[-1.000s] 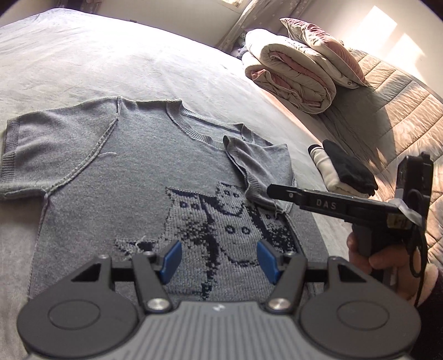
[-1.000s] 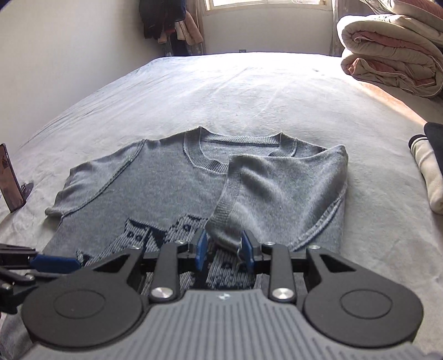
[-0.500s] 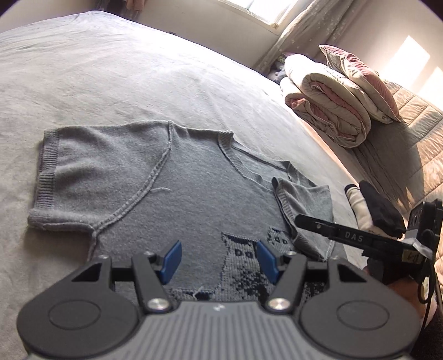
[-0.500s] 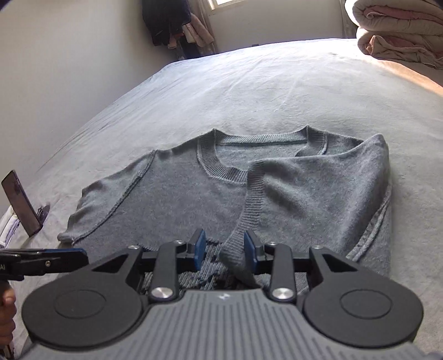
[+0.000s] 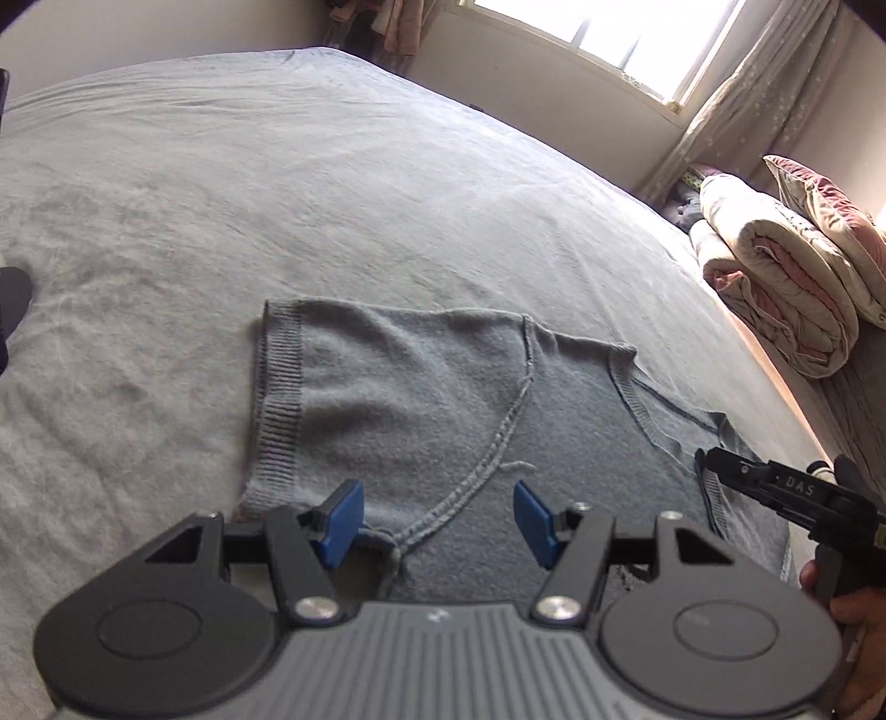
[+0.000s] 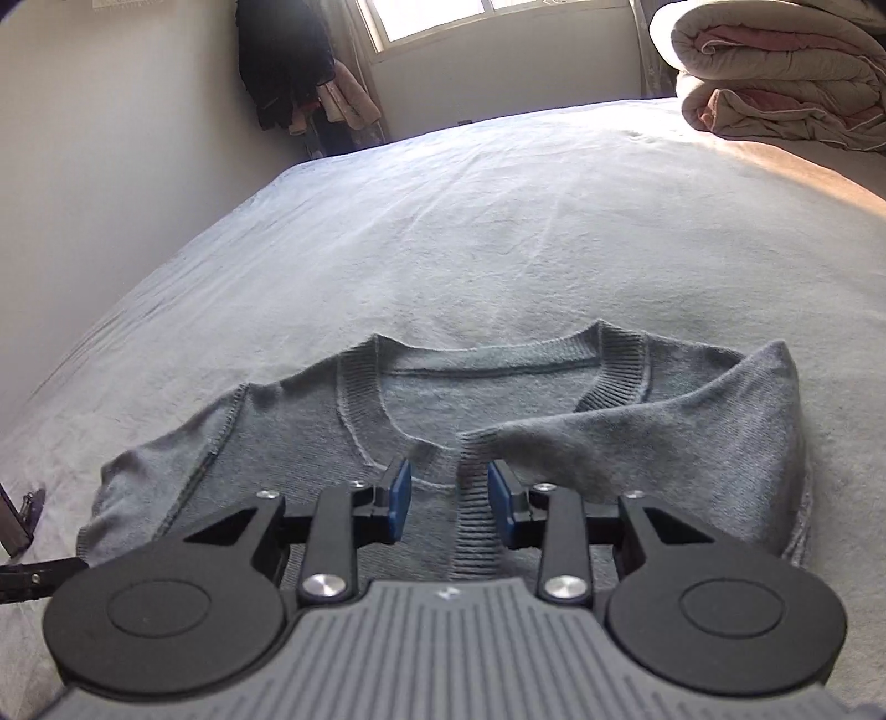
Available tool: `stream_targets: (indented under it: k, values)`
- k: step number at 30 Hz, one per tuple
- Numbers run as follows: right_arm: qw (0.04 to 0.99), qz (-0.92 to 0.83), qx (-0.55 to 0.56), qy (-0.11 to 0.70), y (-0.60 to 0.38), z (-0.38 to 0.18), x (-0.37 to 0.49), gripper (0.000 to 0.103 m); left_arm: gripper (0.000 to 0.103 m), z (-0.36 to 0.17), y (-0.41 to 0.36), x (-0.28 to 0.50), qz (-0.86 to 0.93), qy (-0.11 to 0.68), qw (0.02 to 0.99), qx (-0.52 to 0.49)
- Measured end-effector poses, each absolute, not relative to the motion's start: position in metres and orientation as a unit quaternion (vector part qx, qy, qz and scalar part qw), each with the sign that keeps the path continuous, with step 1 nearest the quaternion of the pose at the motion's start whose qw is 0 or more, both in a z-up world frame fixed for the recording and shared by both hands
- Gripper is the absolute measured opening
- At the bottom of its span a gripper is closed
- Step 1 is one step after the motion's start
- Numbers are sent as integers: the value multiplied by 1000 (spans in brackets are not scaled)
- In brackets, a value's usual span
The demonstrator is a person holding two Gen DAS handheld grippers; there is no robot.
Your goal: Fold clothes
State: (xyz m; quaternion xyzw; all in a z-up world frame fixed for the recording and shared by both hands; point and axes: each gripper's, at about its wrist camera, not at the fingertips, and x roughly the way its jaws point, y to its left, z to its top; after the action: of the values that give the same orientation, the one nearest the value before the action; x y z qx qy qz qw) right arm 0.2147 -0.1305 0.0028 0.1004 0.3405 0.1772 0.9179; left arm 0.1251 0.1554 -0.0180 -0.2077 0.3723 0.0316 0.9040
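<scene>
Now left hand-held gripper (image 5: 437, 518) over flat sleeve (image 5: 387, 399), previously owl pattern.

Two fisheye cameras, each riding on a hand-held gripper, are looking forward and downward along blue-padded fingers, close over a bed (image 5: 387, 183). The left hand-held gripper (image 5: 437, 518) camera is hanging low over the outspread sleeve of a grey sweater (image 5: 421, 399), facing toward a curtained window (image 5: 603, 27) and a folded quilt (image 5: 786, 299) at right. The right hand-held gripper (image 6: 449, 501) camera is sitting just as near over the sweater's collar, facing the same window wall. Both views are sharing the sweater, the bed, the quilt and the window; the left view is also catching the right tool at its edge.
</scene>
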Motion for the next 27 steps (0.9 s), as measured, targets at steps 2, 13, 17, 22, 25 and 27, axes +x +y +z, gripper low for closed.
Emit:
stream_targets:
  k: [2,13,17,22,25,27]
  values:
    - [919,191,103,330,-122,8,212,36,61,-17,165,126,51,364,907,-205]
    - [907,246,153,307,-118,-15,213,36,58,-33,218,150,129,326,901,-256]
    - [893,259,185,317,-124,-24,215,37,58,-47,219,159,122,305,907,-262]
    - [887,269,212,309,-133,-23,216,36,57,-56,223,165,115,269,922,-253]
    - [880,272,233,312,-138,-25,218,36,18,-56,217,168,126,276,929,-212]
    - [876,274,242,313,-141,-25,219,36,3,-53,220,170,108,291,923,-229]
